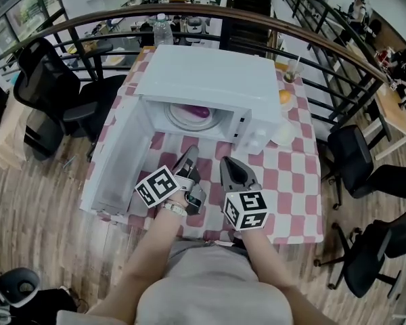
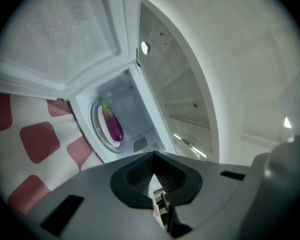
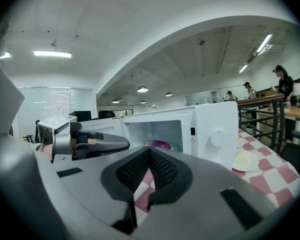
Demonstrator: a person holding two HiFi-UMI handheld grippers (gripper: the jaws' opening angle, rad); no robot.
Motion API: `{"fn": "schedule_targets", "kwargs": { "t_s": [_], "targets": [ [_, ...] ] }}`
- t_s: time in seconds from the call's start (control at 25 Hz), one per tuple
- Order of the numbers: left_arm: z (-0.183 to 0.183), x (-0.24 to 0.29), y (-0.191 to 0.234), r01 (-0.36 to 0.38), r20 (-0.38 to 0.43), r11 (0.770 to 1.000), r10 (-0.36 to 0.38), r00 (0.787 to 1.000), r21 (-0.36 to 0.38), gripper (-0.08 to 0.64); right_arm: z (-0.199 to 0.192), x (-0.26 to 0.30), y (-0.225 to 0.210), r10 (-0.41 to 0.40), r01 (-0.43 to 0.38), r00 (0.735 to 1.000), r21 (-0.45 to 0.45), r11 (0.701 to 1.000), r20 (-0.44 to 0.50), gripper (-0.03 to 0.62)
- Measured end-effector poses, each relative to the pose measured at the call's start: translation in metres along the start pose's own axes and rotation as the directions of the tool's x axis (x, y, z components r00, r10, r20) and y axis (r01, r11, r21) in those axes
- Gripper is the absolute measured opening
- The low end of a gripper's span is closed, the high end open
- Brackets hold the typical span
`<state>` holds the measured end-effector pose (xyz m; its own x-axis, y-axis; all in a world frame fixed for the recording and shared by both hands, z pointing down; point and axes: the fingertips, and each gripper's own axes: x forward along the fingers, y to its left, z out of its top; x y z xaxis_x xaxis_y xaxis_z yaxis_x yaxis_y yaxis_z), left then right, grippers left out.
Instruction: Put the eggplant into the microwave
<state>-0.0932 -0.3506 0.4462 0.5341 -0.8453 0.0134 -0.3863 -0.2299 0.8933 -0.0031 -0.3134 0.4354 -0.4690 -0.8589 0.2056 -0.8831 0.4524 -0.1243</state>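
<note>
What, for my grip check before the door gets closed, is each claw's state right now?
Left claw: closed, holding nothing.
Right claw: closed, holding nothing.

The desk [image 1: 292, 181], under a red-and-white checked cloth, carries a boxy white microwave [image 1: 210, 80] at its far edge, door [image 1: 115, 164] open toward the left edge. A round white dish [image 1: 284, 134] sits near the right edge.

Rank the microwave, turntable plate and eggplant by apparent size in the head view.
Largest to smallest:
1. microwave
2. turntable plate
3. eggplant
The eggplant lies on the plate, so nearness to the camera does not skew that pair.
</note>
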Motion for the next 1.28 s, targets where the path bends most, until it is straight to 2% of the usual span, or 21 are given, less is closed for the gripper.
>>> {"fn": "schedule_targets", "kwargs": {
  "t_s": [0.12, 0.2, 0.32, 0.44, 0.64, 0.76, 1.0, 1.16, 1.28],
  "targets": [
    [0.002, -0.002, -0.012, 0.025, 0.003, 0.987, -0.026, 1.0, 0.16, 0.003, -0.002, 0.001, 0.004, 0.015, -0.015, 1.0, -0.002, 1.0, -0.005, 0.023],
    [0.002, -0.003, -0.023, 0.046, 0.001, 0.957, -0.048, 0.999, 0.287, 0.003, -0.002, 0.001, 0.004, 0.019, -0.019, 1.0, -0.007, 1.0, -0.001, 0.023],
    [-0.002, -0.005, -0.038, 0.074, -0.008, 0.896, -0.078, 0.997, 0.438, 0.003, 0.0, 0.002, 0.004, 0.021, -0.021, 1.0, -0.011, 1.0, 0.007, 0.023],
    [-0.006, -0.007, -0.046, 0.077, -0.01, 0.848, -0.085, 0.996, 0.524, 0.003, 0.001, 0.001, 0.007, 0.025, -0.025, 1.0, -0.016, 1.0, 0.017, 0.023],
    [-0.02, -0.006, -0.058, 0.084, -0.044, 0.715, -0.074, 0.996, 0.694, 0.003, 0.006, -0.001, 0.012, 0.036, -0.033, 0.998, -0.055, 0.998, 0.046, 0.023],
    [-0.026, -0.006, -0.061, 0.079, -0.057, 0.643, -0.055, 0.997, 0.762, 0.003, 0.008, -0.002, 0.014, 0.048, -0.044, 0.997, -0.066, 0.997, 0.059, 0.023],
    [-0.037, -0.003, -0.065, 0.082, -0.076, 0.515, -0.032, 0.997, 0.853, 0.003, 0.013, -0.004, 0.013, 0.051, -0.043, 0.994, -0.088, 0.995, 0.093, 0.023],
    [-0.041, -0.003, -0.067, 0.082, -0.08, 0.459, -0.024, 0.997, 0.885, 0.003, 0.018, -0.006, 0.009, 0.037, -0.027, 0.992, -0.086, 0.996, 0.119, 0.023],
    [-0.042, -0.002, -0.067, 0.078, -0.078, 0.439, -0.017, 0.997, 0.895, 0.003, 0.02, -0.007, 0.008, 0.033, -0.022, 0.991, -0.088, 0.996, 0.13, 0.023]
  ]
}}
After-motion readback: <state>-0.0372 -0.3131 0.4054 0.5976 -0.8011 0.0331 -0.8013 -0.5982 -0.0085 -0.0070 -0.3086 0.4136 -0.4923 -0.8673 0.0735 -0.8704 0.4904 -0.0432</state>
